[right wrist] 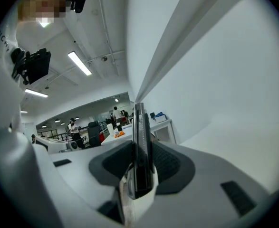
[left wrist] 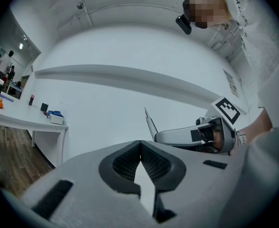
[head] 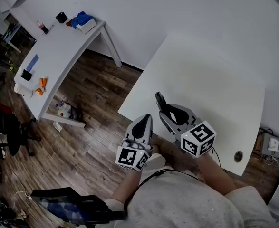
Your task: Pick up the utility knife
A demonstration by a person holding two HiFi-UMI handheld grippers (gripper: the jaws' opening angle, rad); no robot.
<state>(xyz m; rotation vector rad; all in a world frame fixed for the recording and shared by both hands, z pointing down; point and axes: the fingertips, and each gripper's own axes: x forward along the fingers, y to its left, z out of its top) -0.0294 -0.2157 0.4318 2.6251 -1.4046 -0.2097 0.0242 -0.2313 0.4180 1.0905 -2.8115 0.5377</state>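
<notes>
Over the near edge of the counter: the left gripper [head: 146, 119] and the right gripper [head: 163, 112] are held just beside each other above the white counter [head: 210, 84], which is bare around them.
Utility knife: the dark, slim utility knife [right wrist: 140, 146] is off the counter, caught between the right gripper's jaws. It shows edge-on in the right gripper view, and its far end sticks out past the fingertips.
Right gripper: clenched on the utility knife, with a ribbed pad pressing on each flat side of the handle.
Left gripper: jaws brought together so the pads meet at the tips, with nothing between them.
Seen from the left gripper: the right gripper sits off to the right, and the knife's narrow end rises up and to the left from it.
Surroundings: a second white counter [head: 53, 56] stands well apart at the left and carries several small items. The wood floor [head: 96, 122] lies between the two.
</notes>
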